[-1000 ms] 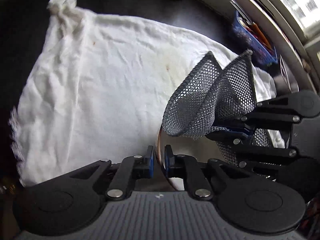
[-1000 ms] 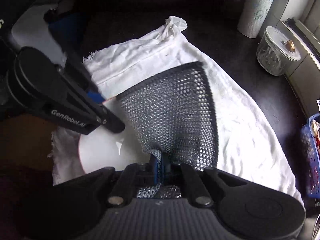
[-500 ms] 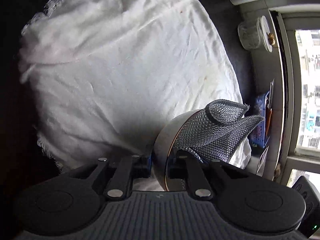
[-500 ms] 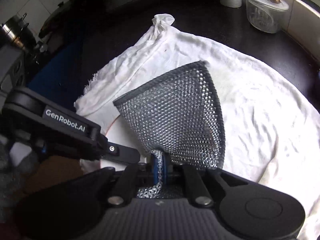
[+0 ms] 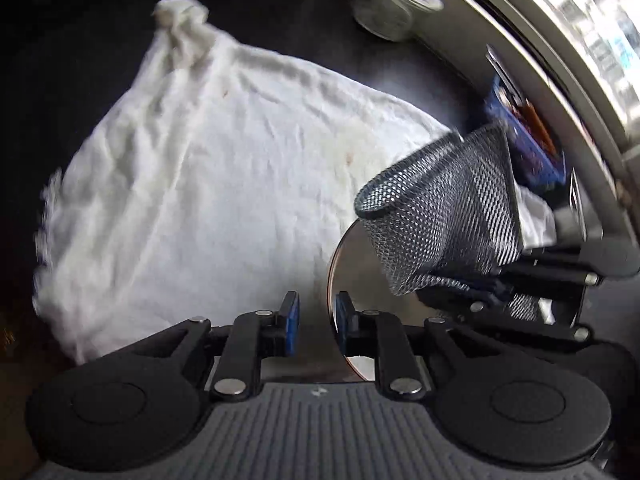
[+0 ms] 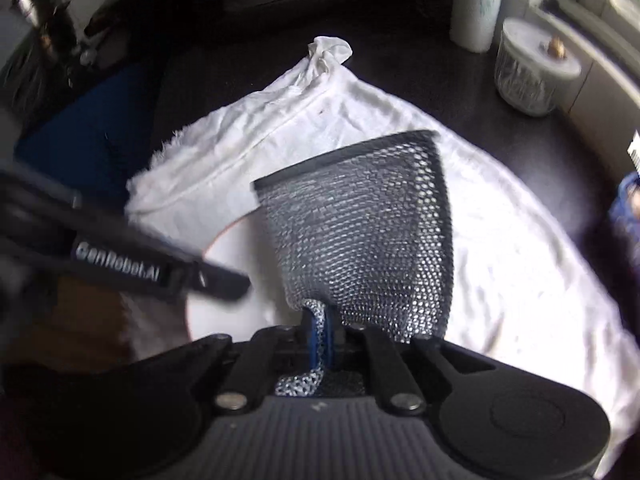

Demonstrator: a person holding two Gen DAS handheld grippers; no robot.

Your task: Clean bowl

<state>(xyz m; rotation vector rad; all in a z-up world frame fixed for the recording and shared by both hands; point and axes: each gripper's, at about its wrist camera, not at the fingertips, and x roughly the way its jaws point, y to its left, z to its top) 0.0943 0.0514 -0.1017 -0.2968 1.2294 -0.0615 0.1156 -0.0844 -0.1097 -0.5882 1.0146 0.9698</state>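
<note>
Your right gripper (image 6: 320, 340) is clamped on a metal mesh scrubber (image 6: 360, 240). The scrubber is woven chain-link mesh, grey and glinting, with a dark bound edge along its top. It fans out from the blue finger pads into a broad wedge; a short tail of mesh hangs behind the pads.

Your left gripper (image 5: 314, 320) pinches the rim of the bowl (image 5: 356, 276) between its blue pads, jaws narrow. The bowl is smooth, pale inside, with a thin copper-coloured line at the rim. From the left wrist view it stands on edge, rim running up between the fingers. From the right wrist view its white interior (image 6: 236, 280) lies low and left of the scrubber. The scrubber partly covers the bowl in both views; you cannot tell whether mesh touches the inner surface.

Beneath both tools lies a white cloth (image 5: 200, 184), crumpled, frayed at one edge, knotted at its far corner and lightly stained. It rests on a dark countertop (image 6: 460, 80).

Surroundings:
- A ribbed glass jar (image 6: 528, 76) with a pale lid and small brown knob stands at the far right. Contents are not discernible.
- A white paper roll (image 6: 476, 4) stands upright just beside the jar.
- A blue basket (image 5: 524, 136) near the window holds items too blurred to identify.
</note>
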